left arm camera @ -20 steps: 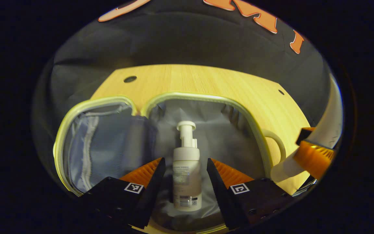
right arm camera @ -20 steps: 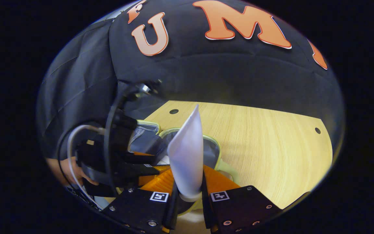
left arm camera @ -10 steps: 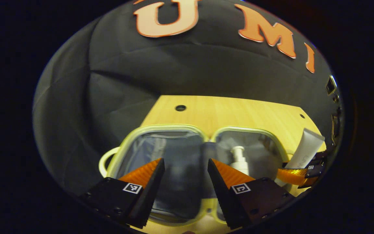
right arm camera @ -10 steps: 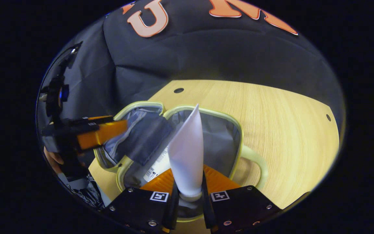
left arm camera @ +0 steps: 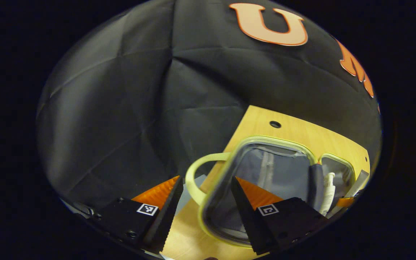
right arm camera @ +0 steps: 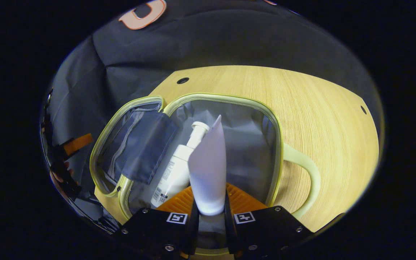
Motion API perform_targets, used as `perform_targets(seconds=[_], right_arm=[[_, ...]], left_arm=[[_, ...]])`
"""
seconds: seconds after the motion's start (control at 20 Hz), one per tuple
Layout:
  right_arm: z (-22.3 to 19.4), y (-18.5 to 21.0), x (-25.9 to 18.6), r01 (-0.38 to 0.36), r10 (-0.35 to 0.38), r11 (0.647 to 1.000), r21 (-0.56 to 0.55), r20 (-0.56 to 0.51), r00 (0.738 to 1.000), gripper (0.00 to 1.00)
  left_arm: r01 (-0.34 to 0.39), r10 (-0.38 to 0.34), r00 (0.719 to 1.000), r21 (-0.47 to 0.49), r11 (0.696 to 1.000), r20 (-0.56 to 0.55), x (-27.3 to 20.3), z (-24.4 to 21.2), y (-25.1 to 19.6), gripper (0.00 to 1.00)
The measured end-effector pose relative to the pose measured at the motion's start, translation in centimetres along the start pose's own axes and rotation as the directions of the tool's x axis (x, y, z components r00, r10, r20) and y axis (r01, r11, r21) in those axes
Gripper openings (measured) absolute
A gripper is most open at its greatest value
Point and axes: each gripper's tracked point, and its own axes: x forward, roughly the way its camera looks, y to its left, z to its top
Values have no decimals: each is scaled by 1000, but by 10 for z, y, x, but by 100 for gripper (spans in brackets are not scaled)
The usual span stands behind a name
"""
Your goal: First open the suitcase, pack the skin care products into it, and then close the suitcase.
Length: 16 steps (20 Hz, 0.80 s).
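Note:
The small suitcase [right arm camera: 229,97] lies open on the wooden table, with a pale green rim and grey lining. A white pump bottle [right arm camera: 177,169] lies in its right half. My right gripper [right arm camera: 209,189] is shut on a white tube [right arm camera: 208,162], held upright over that half, cap end down between the fingers. In the left gripper view, my left gripper [left arm camera: 206,180] is open and holds nothing. It hangs over the left edge of the suitcase [left arm camera: 265,139], by the handle [left arm camera: 193,173]. The pump bottle [left arm camera: 329,191] lies in the far half there.
The wooden table [right arm camera: 320,108] stretches right of and behind the case, with small round holes. The other half of the case holds a grey pocket flap [right arm camera: 146,144]. A looped handle [right arm camera: 309,173] sticks out on the right. The left gripper's orange finger [right arm camera: 74,142] is at the far left.
My left gripper has let go of the pump bottle and swung away to the left, past the case's edge. My right gripper has carried the tube over the right half and lower.

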Motion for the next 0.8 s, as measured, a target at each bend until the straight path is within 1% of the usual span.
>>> perform_targets(seconds=[0.2, 0.25, 0.3, 0.35, 0.4, 0.45, 0.5, 0.6, 0.65, 0.7, 0.75, 0.8], right_arm=[[6, -13, 18, 37, -25, 989, 143, -88, 996, 35], [3, -20, 24, 72, -53, 984, 160, -117, 992, 35], [1, -25, 27, 103, -83, 983, 149, -131, 988, 37], [2, -24, 27, 108, -90, 984, 139, -131, 987, 37], [3, -20, 23, 102, -85, 986, 135, -124, 989, 39], [5, -19, 20, 100, -85, 986, 135, -114, 990, 42], [4, -18, 20, 93, -77, 985, 143, -116, 990, 44], [11, -17, 15, 87, -74, 984, 157, -90, 993, 49], [15, -19, 11, 88, -78, 984, 157, -70, 994, 51], [18, -19, 5, 81, -74, 983, 164, -49, 996, 60], [26, -19, -2, 70, -70, 982, 176, -11, 998, 58], [32, -22, -11, 69, -73, 982, 178, 19, 997, 68]], left_arm=[[-20, 19, 1000, -59, 998, -19, 30, 2, 31, 85], [-18, 17, 1000, -81, 997, -16, 37, 4, 34, 86], [-18, 16, 1000, -116, 993, -19, 52, 1, 41, 86], [-17, 13, 1000, -147, 989, -28, 61, -1, 43, 85], [-9, 0, 999, -183, 983, -48, 68, -7, 39, 86], [2, -17, 997, -215, 977, -69, 72, -13, 39, 84], [17, -39, 995, -243, 970, -87, 74, -16, 40, 89], [43, -75, 992, -283, 958, -104, 80, -14, 47, 89], [33, -71, 990, -300, 954, -118, 82, -18, 49, 88], [42, -90, 987, -323, 946, -136, 87, -22, 46, 88], [47, -108, 982, -356, 933, -153, 88, -27, 46, 89], [58, -135, 976, -396, 917, -169, 90, -30, 47, 88]])
